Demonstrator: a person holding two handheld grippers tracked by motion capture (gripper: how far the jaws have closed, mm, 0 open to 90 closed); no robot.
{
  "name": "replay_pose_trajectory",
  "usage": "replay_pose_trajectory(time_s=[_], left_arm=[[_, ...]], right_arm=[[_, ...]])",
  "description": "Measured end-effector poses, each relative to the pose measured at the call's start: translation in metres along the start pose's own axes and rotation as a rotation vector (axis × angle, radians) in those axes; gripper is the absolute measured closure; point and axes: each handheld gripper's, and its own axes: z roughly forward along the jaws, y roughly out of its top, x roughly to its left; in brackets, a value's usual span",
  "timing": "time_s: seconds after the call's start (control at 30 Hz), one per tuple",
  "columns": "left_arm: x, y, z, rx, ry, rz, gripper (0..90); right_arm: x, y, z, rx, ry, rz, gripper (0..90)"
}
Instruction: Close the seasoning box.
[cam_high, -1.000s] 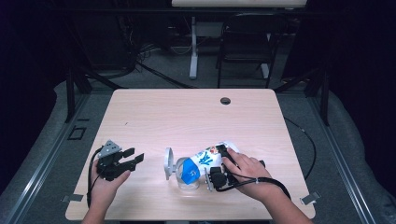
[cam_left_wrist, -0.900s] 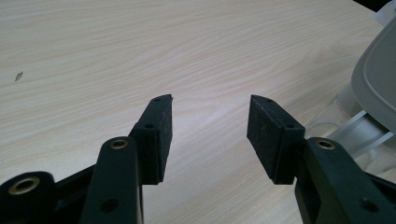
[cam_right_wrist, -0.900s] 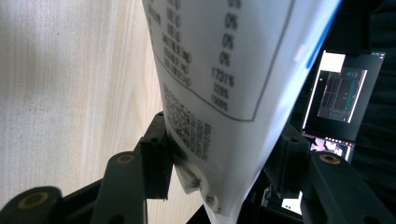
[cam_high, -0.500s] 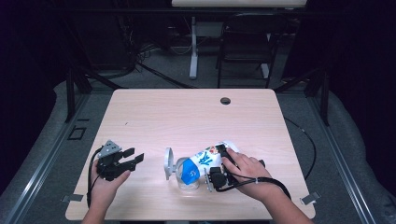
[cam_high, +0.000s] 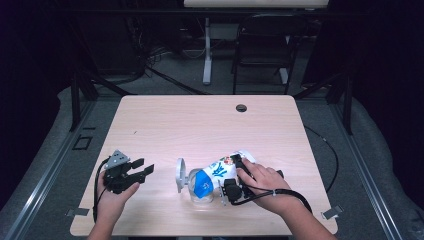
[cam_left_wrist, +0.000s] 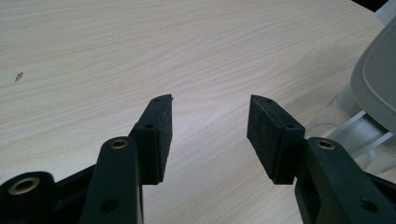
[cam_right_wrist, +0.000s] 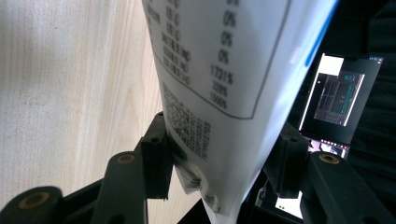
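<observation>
**Operator:** Pouch (cam_high: 216, 173), white and blue with print, lay tipped over the mouth of a clear jar (cam_high: 200, 192) near the front edge of the table (cam_high: 200, 125), with a grey lid (cam_high: 180, 175) hinged open beside it. I had the right gripper (cam_high: 231, 175) clamped on the pouch's lower end; in the right gripper view both pads pressed into the crinkled film (cam_right_wrist: 219, 93).

**Reviewer:** And your other tool?

**Operator:** The left gripper (cam_high: 142, 170) rested on the wood to the left, well apart from the jar, jaws spread with nothing between them (cam_left_wrist: 210, 130).

**Reviewer:** What worried you?

**Operator:** The jar stood unsupported. I judged that any sideways pull from the pouch could nudge or topple it, since my left tool wasn't steadying it. The grip also sat on soft film, so the bag might have slipped or folded and spilled its contents onto the table beside the mouth.
</observation>
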Motion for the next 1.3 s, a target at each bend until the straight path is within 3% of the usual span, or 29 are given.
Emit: replay_pose_trajectory(time_s=[0.43,1.3], left_arm=[[0.0001,0.0002,-0.0006,-0.004,0.002,0.0,50.9],[-0.0003,-0.0001,0.0,-0.007,0.0,-0.003,50.9]], right_arm=[[-0.0023,0.0013,-0.0014,0.014,-0.004,-0.031,50.5],[-0.002,0.0014,-0.0004,-0.005,-0.002,-0.029,50.6]])
